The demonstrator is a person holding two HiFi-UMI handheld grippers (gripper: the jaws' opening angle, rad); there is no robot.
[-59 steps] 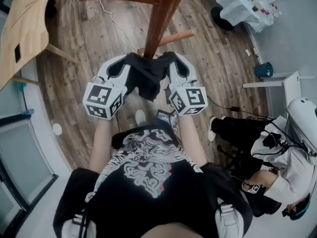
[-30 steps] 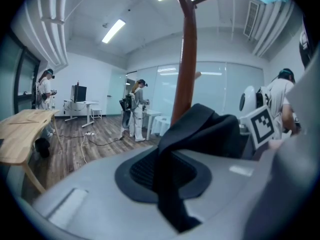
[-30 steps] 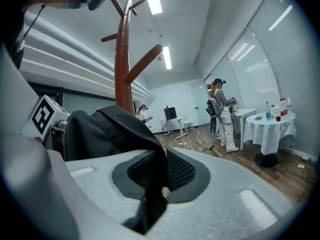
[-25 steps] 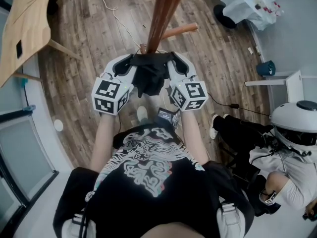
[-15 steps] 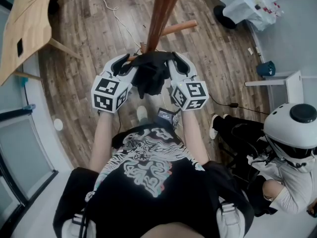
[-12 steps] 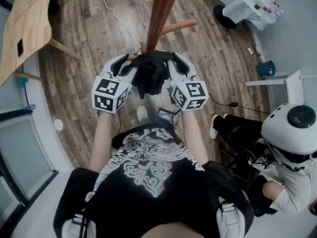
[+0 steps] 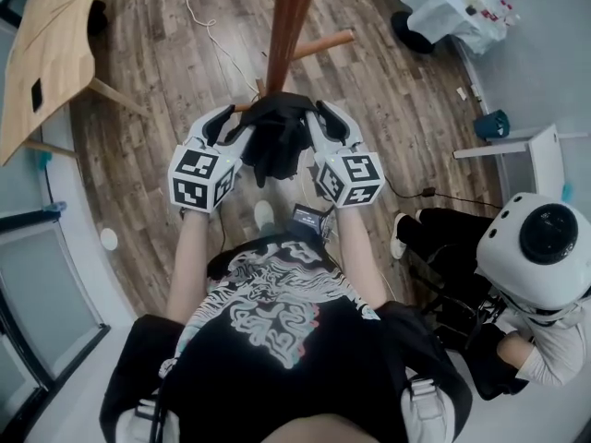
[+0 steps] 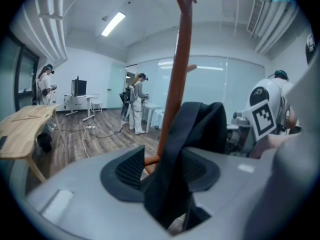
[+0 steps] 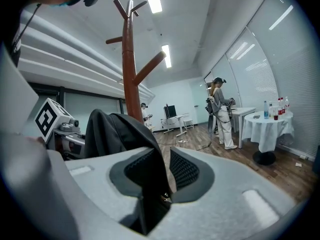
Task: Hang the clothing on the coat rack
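Observation:
A black piece of clothing (image 7: pixel 277 137) hangs bunched between my two grippers, just in front of the brown wooden coat rack pole (image 7: pixel 288 26). My left gripper (image 7: pixel 235 123) is at the cloth's left side. In the left gripper view its jaws (image 8: pixel 167 171) are opening: the cloth (image 8: pixel 200 129) drapes through them, and a gap shows beside the left pad. My right gripper (image 7: pixel 319 123) holds the right side. In the right gripper view the cloth (image 9: pixel 115 129) runs down into the nearly closed jaws (image 9: pixel 162 171). The rack (image 9: pixel 130 64) rises behind with its pegs high up.
A light wooden table (image 7: pixel 46 53) stands at the left. A person in a white helmet (image 7: pixel 545 247) crouches at the right. A white-covered table (image 7: pixel 452 7) is at the far right, and a cable (image 7: pixel 217 40) lies on the floor. Other people (image 8: pixel 135 101) stand farther back.
The left gripper's jaws have spread apart around the cloth. Both grippers have shifted slightly toward the rack pole. The helmeted person has come further into view at the right.

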